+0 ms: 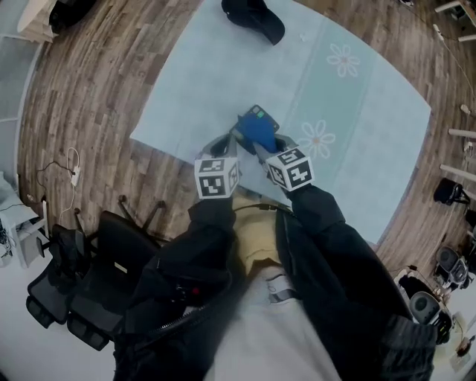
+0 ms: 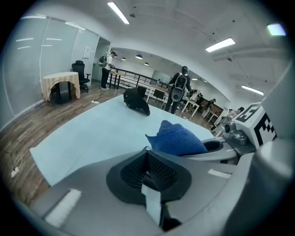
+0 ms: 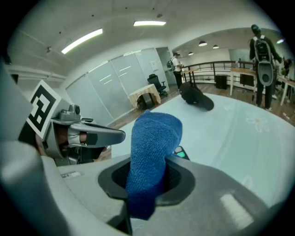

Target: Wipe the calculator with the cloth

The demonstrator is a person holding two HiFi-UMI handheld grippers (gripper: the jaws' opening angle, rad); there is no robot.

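Note:
A blue cloth [image 1: 258, 134] hangs bunched from my right gripper [image 1: 262, 145], which is shut on it. In the right gripper view the cloth [image 3: 152, 147] fills the hollow between the jaws of that gripper [image 3: 150, 177]. Just beyond it, the dark calculator [image 1: 260, 114] with green keys lies on the pale blue mat [image 1: 223, 67], its corner [image 3: 182, 152] peeking out behind the cloth. My left gripper [image 1: 225, 141] hovers just left of the cloth. Its jaws [image 2: 148, 159] are shut with nothing seen between them. The cloth [image 2: 177, 138] shows to its right.
A black bag [image 1: 254, 16] lies at the mat's far edge. Wooden floor surrounds the mat. Black office chairs [image 1: 82, 298] stand at the lower left, with a cable [image 1: 71, 171] on the floor nearby. A person [image 2: 179, 87] stands beyond the mat by desks.

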